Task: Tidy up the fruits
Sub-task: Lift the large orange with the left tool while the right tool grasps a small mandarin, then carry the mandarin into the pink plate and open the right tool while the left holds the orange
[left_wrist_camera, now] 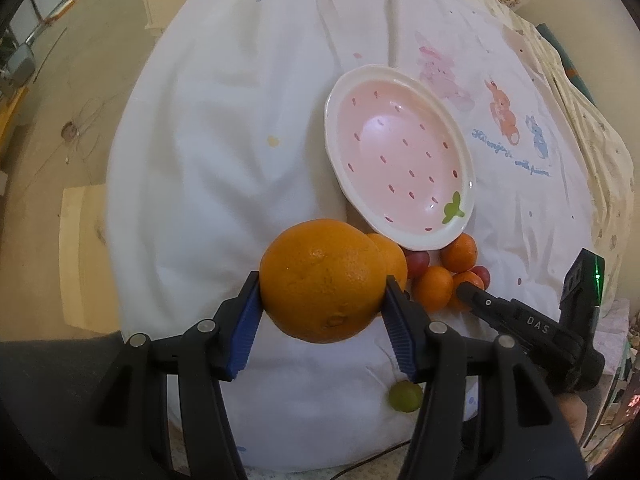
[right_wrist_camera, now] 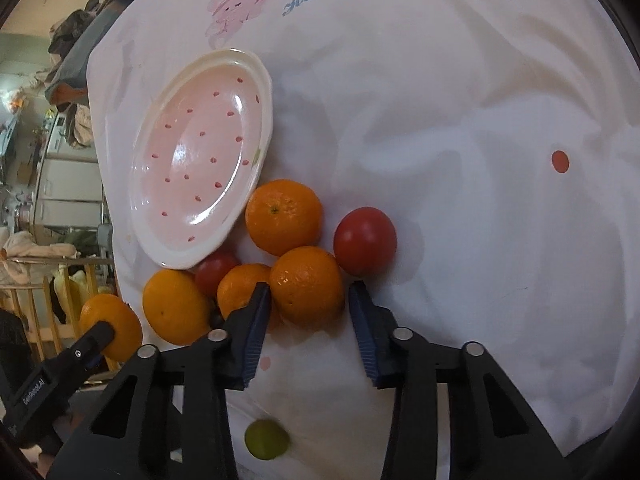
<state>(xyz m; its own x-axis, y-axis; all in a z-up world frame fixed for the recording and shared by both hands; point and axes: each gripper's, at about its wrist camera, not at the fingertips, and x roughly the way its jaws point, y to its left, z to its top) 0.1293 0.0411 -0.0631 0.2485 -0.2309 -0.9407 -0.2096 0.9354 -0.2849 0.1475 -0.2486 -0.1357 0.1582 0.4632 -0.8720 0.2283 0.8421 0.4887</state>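
My left gripper (left_wrist_camera: 322, 300) is shut on a large orange (left_wrist_camera: 320, 278), held above the white cloth just short of the pink strawberry plate (left_wrist_camera: 400, 152). The orange also shows in the right wrist view (right_wrist_camera: 116, 326). My right gripper (right_wrist_camera: 306, 300) is open, with its fingers on either side of a mandarin (right_wrist_camera: 306, 284) in a cluster of several mandarins and red fruits (right_wrist_camera: 364, 240) beside the plate (right_wrist_camera: 200, 160). The plate holds nothing. The right gripper also shows in the left wrist view (left_wrist_camera: 468, 292).
A green grape (right_wrist_camera: 266, 438) lies on the cloth under my right gripper and also shows in the left wrist view (left_wrist_camera: 405, 396). The white printed cloth (right_wrist_camera: 460, 160) covers a soft, wrinkled surface. Floor and a wooden board (left_wrist_camera: 80, 248) lie to the left.
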